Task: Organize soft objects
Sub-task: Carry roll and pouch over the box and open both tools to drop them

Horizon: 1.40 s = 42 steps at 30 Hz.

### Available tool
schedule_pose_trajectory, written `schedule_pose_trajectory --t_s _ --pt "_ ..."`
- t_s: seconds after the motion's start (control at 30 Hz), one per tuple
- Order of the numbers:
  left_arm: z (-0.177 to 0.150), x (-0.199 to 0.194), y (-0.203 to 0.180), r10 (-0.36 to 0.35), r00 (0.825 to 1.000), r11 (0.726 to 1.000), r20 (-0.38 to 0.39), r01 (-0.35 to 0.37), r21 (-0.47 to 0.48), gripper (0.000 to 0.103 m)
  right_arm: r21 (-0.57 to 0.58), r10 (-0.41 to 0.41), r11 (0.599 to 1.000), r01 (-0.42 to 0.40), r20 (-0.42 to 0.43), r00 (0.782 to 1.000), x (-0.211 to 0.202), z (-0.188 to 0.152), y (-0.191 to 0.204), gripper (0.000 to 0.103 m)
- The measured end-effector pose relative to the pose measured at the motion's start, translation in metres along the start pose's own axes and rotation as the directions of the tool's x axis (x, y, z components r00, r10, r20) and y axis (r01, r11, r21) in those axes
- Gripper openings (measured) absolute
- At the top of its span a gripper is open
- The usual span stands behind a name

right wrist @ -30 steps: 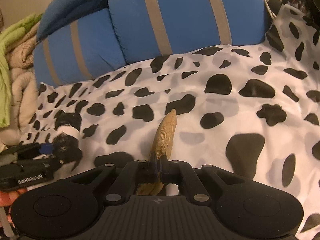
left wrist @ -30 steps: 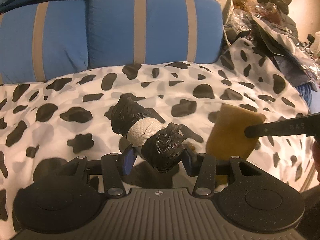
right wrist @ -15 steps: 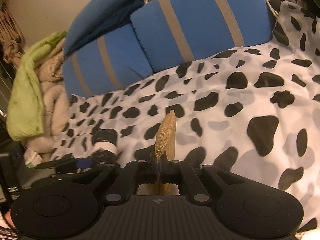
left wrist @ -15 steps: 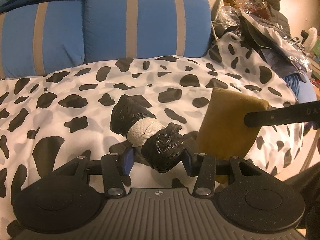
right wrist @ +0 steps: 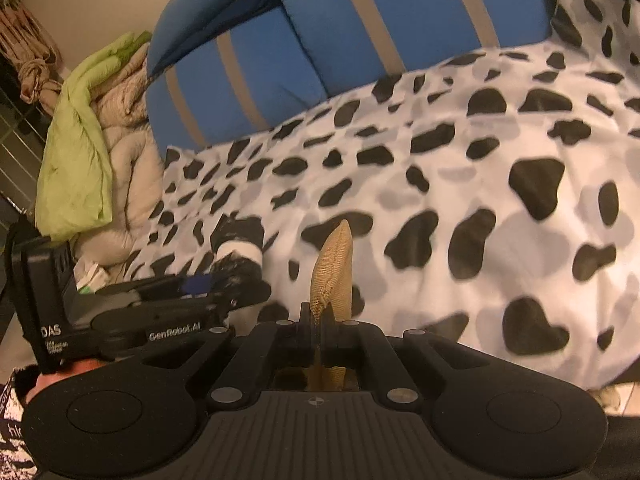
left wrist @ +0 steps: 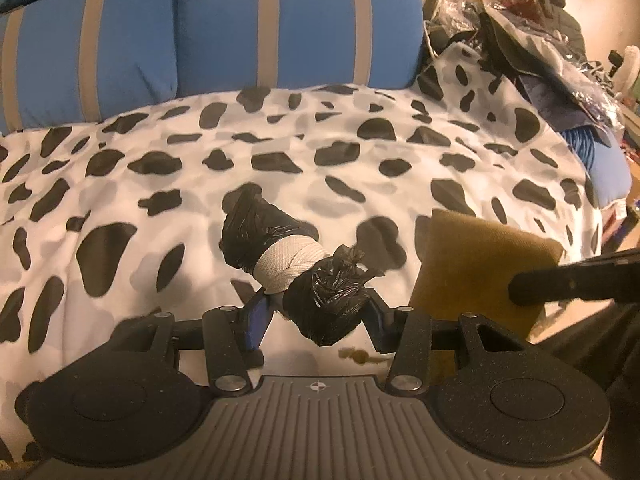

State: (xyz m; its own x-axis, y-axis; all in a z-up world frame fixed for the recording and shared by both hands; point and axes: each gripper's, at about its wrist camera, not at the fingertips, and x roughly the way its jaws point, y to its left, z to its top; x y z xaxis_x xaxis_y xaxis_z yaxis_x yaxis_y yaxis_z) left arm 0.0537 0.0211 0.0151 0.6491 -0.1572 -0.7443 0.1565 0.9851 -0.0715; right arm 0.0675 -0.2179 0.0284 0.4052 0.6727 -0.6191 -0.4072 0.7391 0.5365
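Left wrist view: the left gripper is seen pinching a black plastic-wrapped bundle by its near knotted end, the jaws part-spread around it. The bundle is bound at mid-length by a white woven band and is held just above the cow-print bed cover. Whether its far end touches the cover cannot be told.

Right wrist view: the right gripper is pressed together on a flat tan fabric pad, seen edge-on and standing upright between the jaws. In the left view the same pad shows as a square, slightly plump cushion with a coarse weave, held beside the bundle near the bed's front edge.

Progress, as judged: both soft items are picked up; neither is yet set down. No destination can be identified from these views. Striped blue pillows line the back; placement of both items is judged to be outstanding.
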Motion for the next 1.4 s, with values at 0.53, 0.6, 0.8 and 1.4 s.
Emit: schedule_pose_trajectory --t_s 0.53,0.6,0.8,1.4 --pt "-0.031 -0.006 -0.016 -0.058 0.982 0.997 -0.179 0.065 0.033 0.047 -0.268 -0.316 0.930 0.251 -0.236 0.919 0.043 -0.045 0.029 0.005" --pt "-0.035 -0.004 -0.019 -0.063 0.975 0.996 -0.212 0.074 0.044 0.047 -0.298 -0.342 0.919 0.260 -0.271 0.900 0.050 -0.049 0.029 0.005" --pt "-0.050 0.004 -0.028 -0.065 0.940 0.992 -0.336 0.097 0.081 0.047 -0.340 -0.396 0.897 0.281 -0.339 0.854 0.064 -0.057 0.030 0.005" --pt "-0.062 0.013 -0.033 -0.029 0.900 0.989 -0.434 0.088 0.117 0.050 -0.372 -0.401 0.892 0.258 -0.387 0.830 0.070 -0.063 0.032 0.011"
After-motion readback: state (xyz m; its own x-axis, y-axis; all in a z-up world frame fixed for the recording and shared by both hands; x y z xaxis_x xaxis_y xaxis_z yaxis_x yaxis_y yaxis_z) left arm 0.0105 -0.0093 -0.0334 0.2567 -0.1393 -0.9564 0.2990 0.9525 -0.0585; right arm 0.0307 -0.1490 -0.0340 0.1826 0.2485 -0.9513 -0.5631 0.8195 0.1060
